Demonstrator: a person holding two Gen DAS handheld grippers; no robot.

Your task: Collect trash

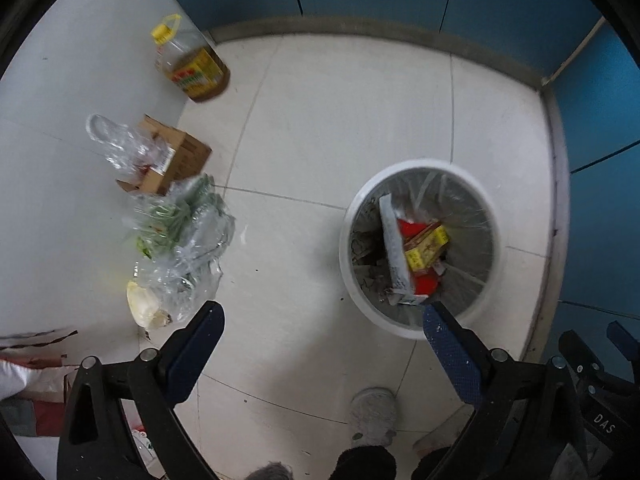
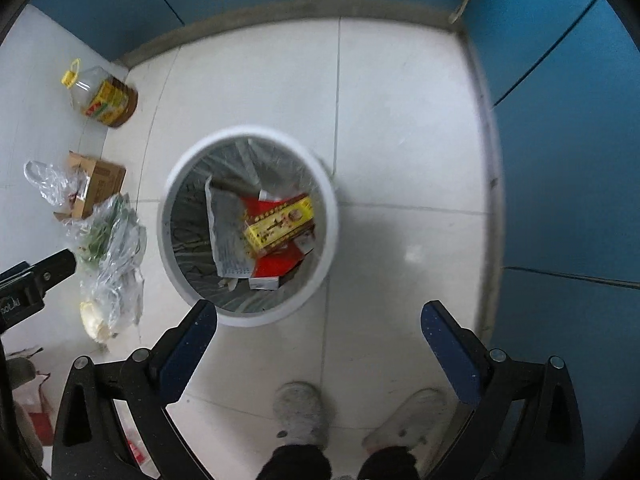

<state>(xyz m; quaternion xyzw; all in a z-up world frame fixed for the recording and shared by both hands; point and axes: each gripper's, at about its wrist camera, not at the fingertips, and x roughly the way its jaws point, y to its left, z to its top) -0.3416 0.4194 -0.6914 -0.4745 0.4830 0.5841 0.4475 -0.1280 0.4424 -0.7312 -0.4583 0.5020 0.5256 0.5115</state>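
Observation:
A white round trash bin (image 1: 490,216) (image 2: 326,200) with a clear liner stands on the tiled floor. It holds a yellow and red box (image 1: 426,248) (image 2: 280,222), a grey paper (image 2: 228,232) and red packaging. My left gripper (image 1: 322,316) is open and empty, high above the floor, left of the bin. My right gripper (image 2: 318,316) is open and empty, above the bin's near rim. Crumpled clear plastic bags with greens (image 1: 182,228) (image 2: 112,244) lie on the floor to the left.
An oil bottle with a yellow cap (image 1: 192,64) (image 2: 102,98) and a brown cardboard box (image 1: 176,156) (image 2: 98,184) sit by the white left wall. Blue panels close the back and right. The person's shoes (image 2: 300,408) stand below the grippers. More litter (image 1: 32,364) lies at lower left.

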